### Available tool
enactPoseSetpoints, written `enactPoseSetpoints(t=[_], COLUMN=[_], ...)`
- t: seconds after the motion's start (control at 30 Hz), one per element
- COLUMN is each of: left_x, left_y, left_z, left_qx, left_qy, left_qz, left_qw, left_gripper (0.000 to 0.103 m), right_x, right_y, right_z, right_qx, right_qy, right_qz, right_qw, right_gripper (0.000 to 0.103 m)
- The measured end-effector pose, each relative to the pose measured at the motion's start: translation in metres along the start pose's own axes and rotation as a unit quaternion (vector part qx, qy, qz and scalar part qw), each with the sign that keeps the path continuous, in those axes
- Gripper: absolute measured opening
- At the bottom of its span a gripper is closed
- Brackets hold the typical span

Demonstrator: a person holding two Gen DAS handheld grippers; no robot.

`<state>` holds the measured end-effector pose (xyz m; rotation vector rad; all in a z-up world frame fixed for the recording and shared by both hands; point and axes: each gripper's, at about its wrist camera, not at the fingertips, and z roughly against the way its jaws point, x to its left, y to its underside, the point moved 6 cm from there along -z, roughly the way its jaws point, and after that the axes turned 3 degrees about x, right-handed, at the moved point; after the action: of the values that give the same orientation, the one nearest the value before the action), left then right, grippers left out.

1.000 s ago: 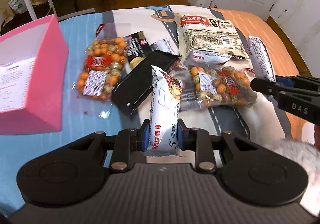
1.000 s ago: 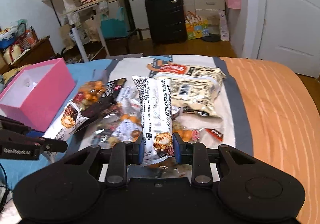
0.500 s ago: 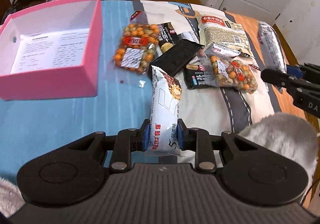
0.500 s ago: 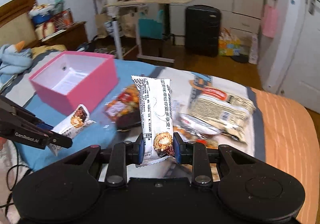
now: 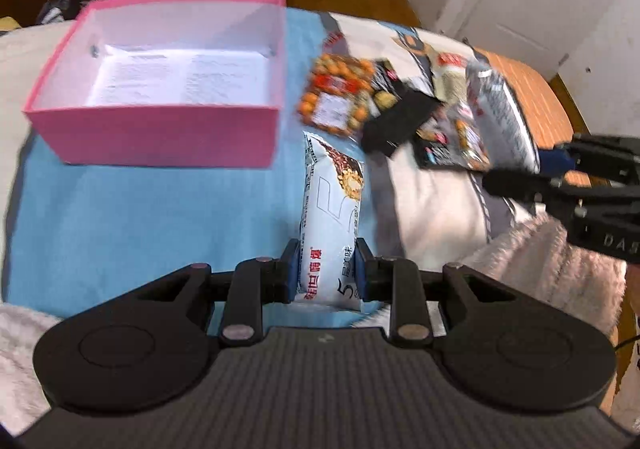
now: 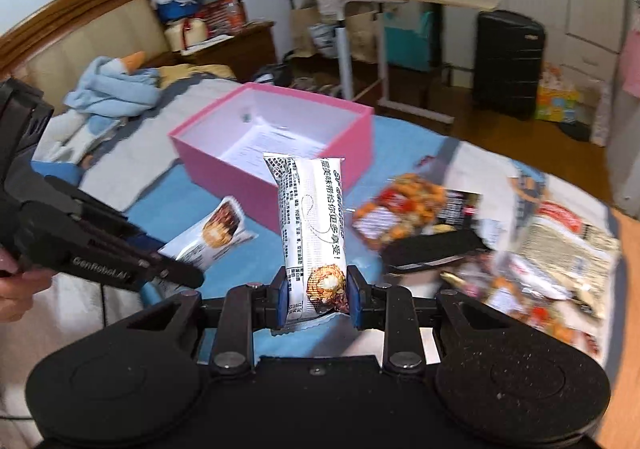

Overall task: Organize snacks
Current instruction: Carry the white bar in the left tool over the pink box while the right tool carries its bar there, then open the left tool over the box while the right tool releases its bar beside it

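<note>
My left gripper (image 5: 326, 269) is shut on a white snack packet (image 5: 332, 209), held above the blue bedspread in front of the open pink box (image 5: 160, 129). My right gripper (image 6: 318, 301) is shut on a second white snack packet (image 6: 314, 225), held upright in the air to the right of the box (image 6: 348, 141). The box holds only a printed sheet. The left gripper with its packet also shows in the right wrist view (image 6: 208, 237). The right gripper also shows in the left wrist view (image 5: 560, 169), and its packet (image 5: 504, 117) too.
A heap of snack bags lies on the bed right of the box: a bag of orange nuts (image 5: 336, 97), a black packet (image 5: 400, 121), a large beige bag (image 6: 568, 249). A fluffy blanket (image 5: 540, 261) lies at the near right. A blue towel (image 6: 112, 89) lies behind.
Both grippers, each still holding its packet, have swung left toward the pink box. The box now sits nearer and more central in both views.
</note>
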<state>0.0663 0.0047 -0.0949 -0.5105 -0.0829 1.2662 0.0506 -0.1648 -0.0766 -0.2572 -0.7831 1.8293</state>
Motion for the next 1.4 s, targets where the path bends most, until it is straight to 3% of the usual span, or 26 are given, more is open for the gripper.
enactPoseSetpoints(t=[0.27,0.5,0.73,1.03,1.2,1.3,1.4], left_x=[0.053,0.08,0.126,0.18,0.185,0.186,0.185], left_y=[-0.043,-0.099,-0.156,-0.171,-0.174,-0.172,-0.172], left_z=[0.018,0.004,-0.042,-0.104,-0.136,-0.149,-0.152], left_qx=[-0.053,-0.079,-0.089,-0.071,-0.05,-0.04,-0.042], left_qy=[-0.027,-0.009,-0.032,-0.004,-0.007,-0.013,-0.034], left_qz=[0.045,0.064,0.098,0.136,0.134,0.141,0.132], left_qw=[0.9972,0.9947,0.9906,0.9882,0.9896,0.9891,0.9898], left_gripper=[0.026,0.026,0.026,0.026,0.026,0.027,0.048], right_x=[0.023,0.004,-0.001,0.015,0.015,0.017,0.019], right_y=[-0.057,-0.113,-0.155,-0.158,-0.153,-0.15,-0.146], right_z=[-0.04,-0.109,-0.178,-0.247,-0.264,-0.273,-0.275], right_qx=[-0.008,0.023,0.052,0.088,0.094,0.089,0.084], right_qy=[-0.041,-0.056,-0.007,0.05,0.056,0.087,0.108], right_qz=[-0.008,-0.061,-0.028,0.026,0.036,0.063,0.094], right_qw=[0.999,0.996,0.998,0.994,0.993,0.99,0.986], right_gripper=[0.033,0.033,0.033,0.033,0.033,0.034,0.035])
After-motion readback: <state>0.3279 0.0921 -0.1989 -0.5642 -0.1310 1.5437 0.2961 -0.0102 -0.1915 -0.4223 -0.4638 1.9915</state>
